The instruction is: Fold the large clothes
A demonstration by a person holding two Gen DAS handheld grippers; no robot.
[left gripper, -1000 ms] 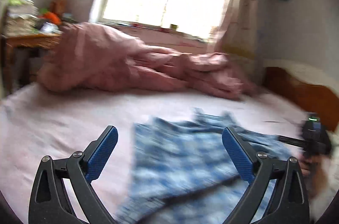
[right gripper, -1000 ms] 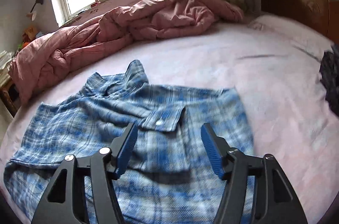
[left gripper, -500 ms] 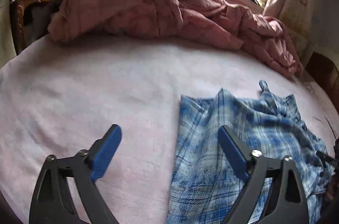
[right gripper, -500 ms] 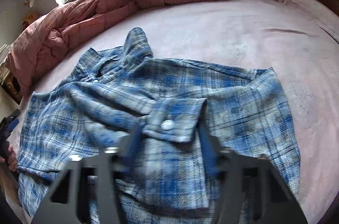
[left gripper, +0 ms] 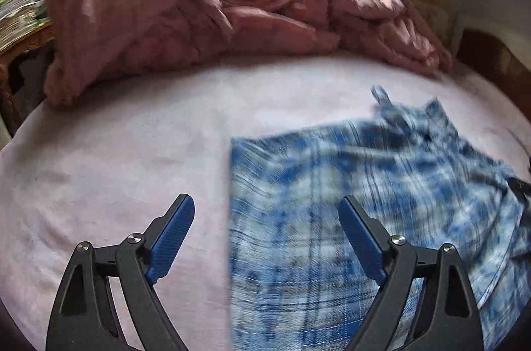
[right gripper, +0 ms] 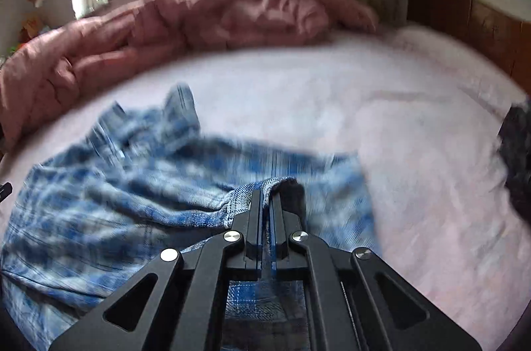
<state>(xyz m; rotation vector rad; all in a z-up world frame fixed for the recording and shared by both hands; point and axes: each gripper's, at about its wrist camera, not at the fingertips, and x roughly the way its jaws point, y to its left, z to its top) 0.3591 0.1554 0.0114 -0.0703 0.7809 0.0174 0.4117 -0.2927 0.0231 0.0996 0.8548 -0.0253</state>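
While the plaid shirt (right gripper: 139,185) lies on the pink bed (left gripper: 116,151) | right gripper (right gripper: 264,201) pinches a shirt fold | left gripper (left gripper: 265,224) spread wide, holding nothing.

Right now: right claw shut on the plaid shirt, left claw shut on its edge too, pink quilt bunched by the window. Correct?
Not quite. The left claw is open, holding nothing, over the plaid shirt edge, per the left wrist view. Right claw is shut on the shirt; pink quilt sits by the window.

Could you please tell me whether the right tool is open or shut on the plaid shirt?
Shut: the right tool has its jaws pressed together on a bunched fold of the blue plaid shirt.
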